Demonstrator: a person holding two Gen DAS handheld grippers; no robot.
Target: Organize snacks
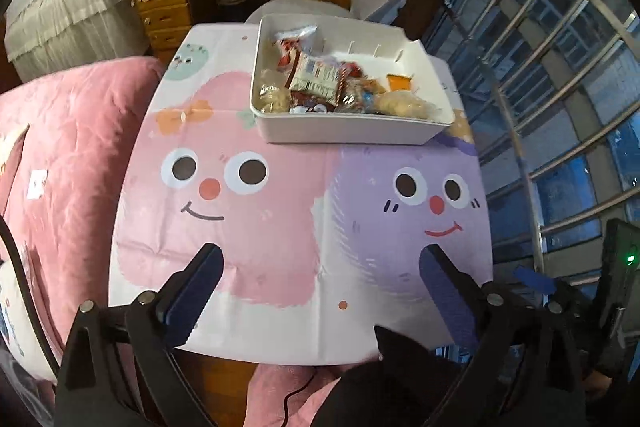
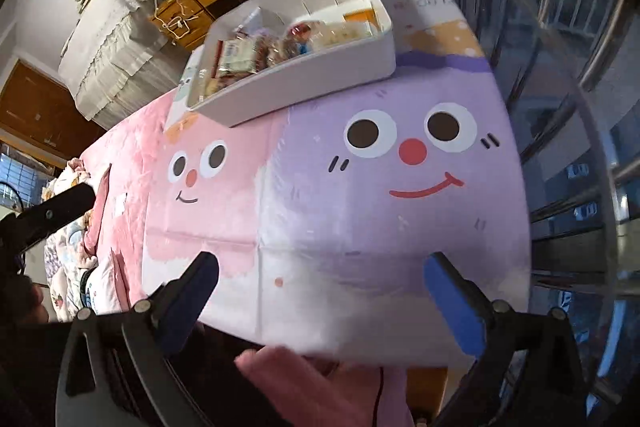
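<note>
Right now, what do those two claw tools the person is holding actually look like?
Each is a black plastic frame with silver bolt heads, ending in two flat fingers faced with ridged blue pads. The left claw has darker navy pads; the right claw has brighter blue ones. A thin black cable hangs below the table edge. A green light glows on the right claw's body.

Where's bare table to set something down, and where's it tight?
Free: the printed tablecloth between the white bin and the near table edge, across both cartoon faces, and the strip left of the bin. Both the left gripper and right gripper are open and empty over it. Crowded: the bin's near half, piled with snack packets; its far right corner is bare.
</note>
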